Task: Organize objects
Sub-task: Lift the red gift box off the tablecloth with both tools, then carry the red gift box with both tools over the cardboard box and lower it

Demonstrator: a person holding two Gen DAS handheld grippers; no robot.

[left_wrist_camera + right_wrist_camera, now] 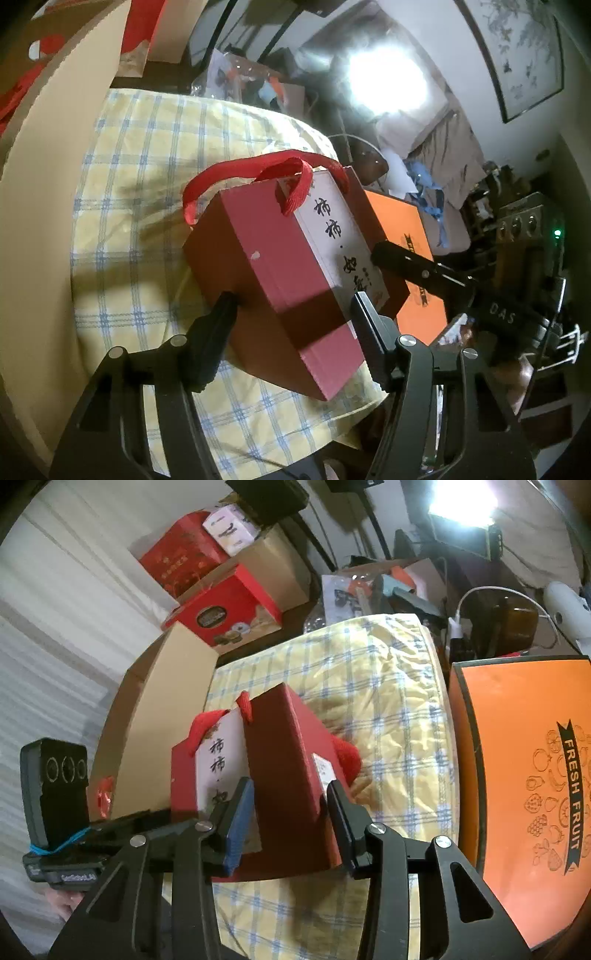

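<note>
Your left gripper (291,314) and right gripper (290,812) both have their jaws clamped on the red gift box (280,258) by the checked cloth's (147,147) right edge.

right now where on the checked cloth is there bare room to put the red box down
Bare checked cloth runs between the red box and the orange box, and beyond the red box toward the far edge. More lies between it and the cardboard flap. Past the far edge it is crowded with boxes and clutter.

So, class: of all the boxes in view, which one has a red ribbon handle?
The dark red box between the tongs; the orange box has none.
</note>
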